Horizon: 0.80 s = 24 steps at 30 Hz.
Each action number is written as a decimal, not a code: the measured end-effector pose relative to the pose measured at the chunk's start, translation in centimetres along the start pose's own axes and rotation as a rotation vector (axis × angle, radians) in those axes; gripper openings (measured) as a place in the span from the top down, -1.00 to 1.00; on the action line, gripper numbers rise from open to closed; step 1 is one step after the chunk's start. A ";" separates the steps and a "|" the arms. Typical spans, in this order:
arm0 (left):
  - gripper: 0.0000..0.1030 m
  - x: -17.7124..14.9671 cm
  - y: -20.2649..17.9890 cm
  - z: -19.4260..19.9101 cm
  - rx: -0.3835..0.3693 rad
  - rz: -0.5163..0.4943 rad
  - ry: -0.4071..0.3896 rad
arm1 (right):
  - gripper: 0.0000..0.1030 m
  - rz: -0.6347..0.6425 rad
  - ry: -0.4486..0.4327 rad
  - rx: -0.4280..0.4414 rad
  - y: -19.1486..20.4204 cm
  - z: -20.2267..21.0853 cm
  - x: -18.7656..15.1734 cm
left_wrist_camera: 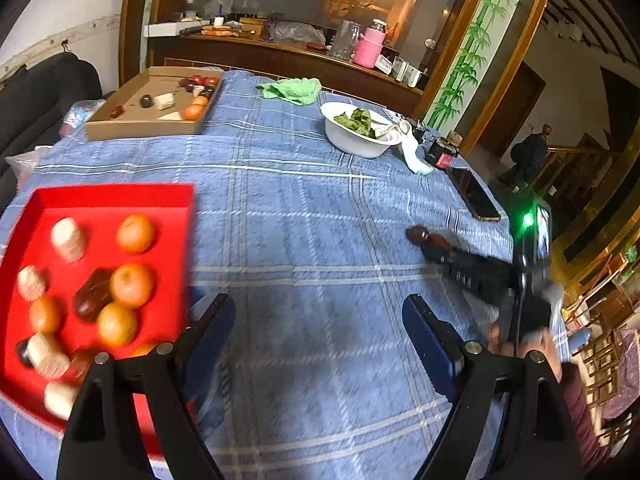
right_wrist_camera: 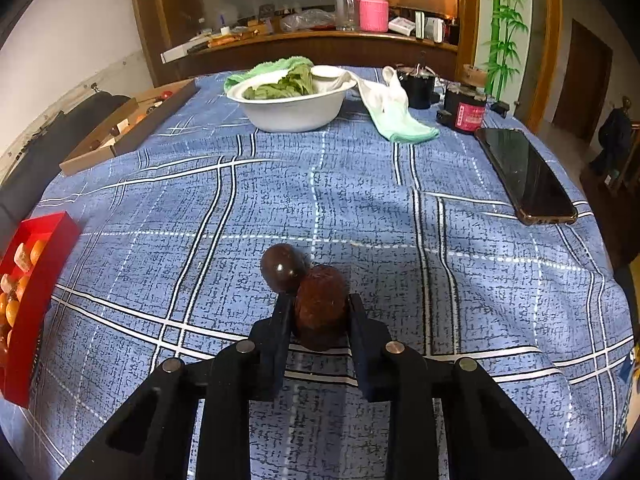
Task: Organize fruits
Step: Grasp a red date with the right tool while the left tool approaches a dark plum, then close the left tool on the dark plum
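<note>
A red tray (left_wrist_camera: 112, 196) at the near left holds several orange fruits (left_wrist_camera: 135, 233), pale wrapped pieces (left_wrist_camera: 68, 239) and a dark brown fruit (left_wrist_camera: 91, 294). My left gripper (left_wrist_camera: 318, 312) is open and empty, just right of the tray. My right gripper (right_wrist_camera: 318, 304) is shut on a rough dark red-brown fruit (right_wrist_camera: 320, 306); a smooth dark brown fruit (right_wrist_camera: 283, 266) sits against it at the front left, whether gripped I cannot tell. The right gripper also shows in the left wrist view (left_wrist_camera: 434, 246), low over the cloth. The tray's corner shows at the left (right_wrist_camera: 52, 224).
A cardboard box (left_wrist_camera: 140, 130) with more fruits sits at the far left. A white bowl of greens (right_wrist_camera: 294, 106), a green cloth (left_wrist_camera: 294, 90), a white-green cloth (right_wrist_camera: 394, 120), a dark jar (right_wrist_camera: 466, 112) and a phone (right_wrist_camera: 524, 174) lie on the blue checked tablecloth (right_wrist_camera: 320, 184).
</note>
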<state>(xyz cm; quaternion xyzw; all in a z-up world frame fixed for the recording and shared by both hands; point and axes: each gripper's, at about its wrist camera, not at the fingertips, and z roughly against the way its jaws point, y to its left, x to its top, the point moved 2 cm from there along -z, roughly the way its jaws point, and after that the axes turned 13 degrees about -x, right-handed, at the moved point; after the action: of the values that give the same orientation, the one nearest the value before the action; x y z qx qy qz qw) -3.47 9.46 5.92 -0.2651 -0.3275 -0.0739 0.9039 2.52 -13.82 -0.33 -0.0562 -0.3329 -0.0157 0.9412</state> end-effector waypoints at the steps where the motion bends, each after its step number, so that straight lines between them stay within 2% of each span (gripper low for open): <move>1: -0.64 0.4 -0.2 -0.6 0.002 0.000 0.000 | 0.45 -0.009 -0.005 0.007 -0.2 0.1 0.0; 4: -0.64 1.5 -1.0 -3.4 0.032 -0.013 0.020 | 0.45 -0.044 -0.024 0.006 -1.3 0.7 0.1; 7: -0.64 2.3 -1.8 -6.7 0.029 -0.019 0.059 | 0.45 -0.100 -0.028 0.025 -2.7 1.2 0.4; 17: -0.63 4.4 -5.3 -18.4 -0.071 -0.085 0.175 | 0.45 -0.304 0.016 0.005 -7.8 0.8 0.8; 22: -0.63 3.9 -7.1 -20.5 -0.027 -0.208 0.199 | 0.45 -0.339 0.035 0.008 -8.7 0.4 0.8; 23: -0.58 3.7 -7.4 -20.5 -0.025 -0.231 0.201 | 0.45 -0.334 0.035 0.008 -8.6 0.4 0.9; 24: -0.33 3.7 -7.5 -20.5 -0.004 -0.251 0.196 | 0.45 -0.328 0.035 0.007 -8.4 0.4 0.9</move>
<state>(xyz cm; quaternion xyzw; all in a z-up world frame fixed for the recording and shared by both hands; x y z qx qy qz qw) 8.39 -7.55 -1.75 -0.2152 -0.2682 -0.2125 0.9147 2.40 -22.12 1.35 0.0023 -0.3214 -0.1690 0.9317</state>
